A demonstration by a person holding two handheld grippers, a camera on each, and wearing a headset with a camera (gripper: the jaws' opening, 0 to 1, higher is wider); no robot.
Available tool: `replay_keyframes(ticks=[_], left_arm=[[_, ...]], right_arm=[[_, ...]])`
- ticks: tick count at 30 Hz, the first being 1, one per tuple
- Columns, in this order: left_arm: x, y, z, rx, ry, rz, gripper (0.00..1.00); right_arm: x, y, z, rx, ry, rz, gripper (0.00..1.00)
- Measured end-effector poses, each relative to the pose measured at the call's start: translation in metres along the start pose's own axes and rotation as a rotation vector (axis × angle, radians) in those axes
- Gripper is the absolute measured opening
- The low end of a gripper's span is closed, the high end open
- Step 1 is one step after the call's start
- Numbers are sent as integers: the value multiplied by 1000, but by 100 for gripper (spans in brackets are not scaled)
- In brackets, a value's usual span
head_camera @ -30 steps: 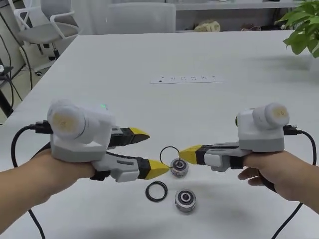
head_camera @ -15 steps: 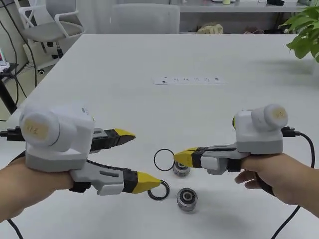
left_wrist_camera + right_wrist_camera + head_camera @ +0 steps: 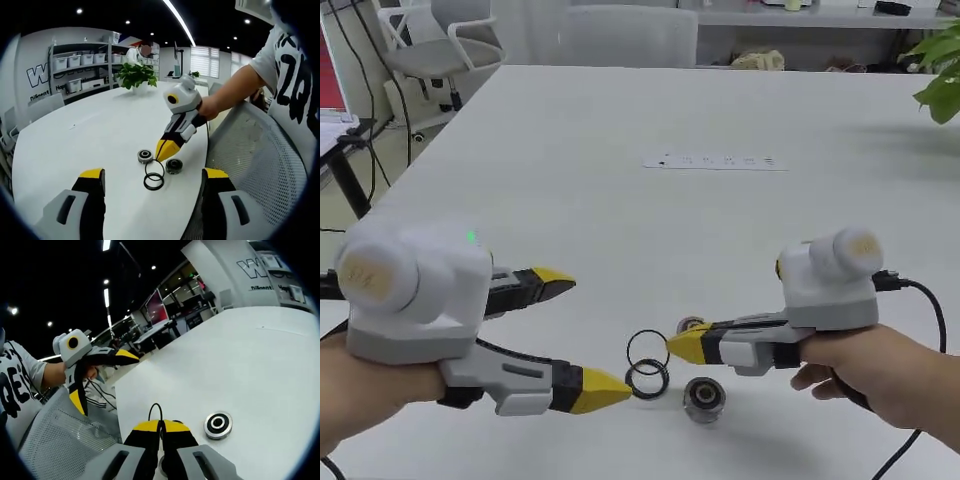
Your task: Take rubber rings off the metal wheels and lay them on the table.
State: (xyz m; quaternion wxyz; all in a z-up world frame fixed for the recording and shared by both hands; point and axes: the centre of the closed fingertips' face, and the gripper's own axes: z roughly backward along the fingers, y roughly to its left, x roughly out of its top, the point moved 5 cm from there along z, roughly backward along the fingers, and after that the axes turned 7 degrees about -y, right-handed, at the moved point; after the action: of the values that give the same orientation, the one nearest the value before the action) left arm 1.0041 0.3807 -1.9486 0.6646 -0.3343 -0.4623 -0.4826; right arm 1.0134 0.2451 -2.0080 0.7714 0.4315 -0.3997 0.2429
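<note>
My left claw: jaws spread, bare table between and ahead | off my lower tip: flat ring lies close | past it: my right claw, clamped on lifted ring, bars the way | near wheel and far wheel flank its tip | beyond both claws: open tabletop up to the power strip

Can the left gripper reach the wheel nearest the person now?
Probably yes. The left gripper is open and the near wheel is uncovered; only the flat ring lies between them. The right gripper, shut on a thin ring, hovers beside.
</note>
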Motion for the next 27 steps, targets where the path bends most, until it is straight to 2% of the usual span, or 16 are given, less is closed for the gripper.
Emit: replay_keyframes(ticks=[5,12,27], left_arm=[[-6,0,4,9,11,4,77],[-10,1,7,23,13,20,77],[-17,2,13,36,28,36,77]], right_arm=[[-7,-1,-5,5,33,-1,0],[-18,-8,-8,-15,80,-13,0],[-24,-19,-13,-45,94,-32,0]])
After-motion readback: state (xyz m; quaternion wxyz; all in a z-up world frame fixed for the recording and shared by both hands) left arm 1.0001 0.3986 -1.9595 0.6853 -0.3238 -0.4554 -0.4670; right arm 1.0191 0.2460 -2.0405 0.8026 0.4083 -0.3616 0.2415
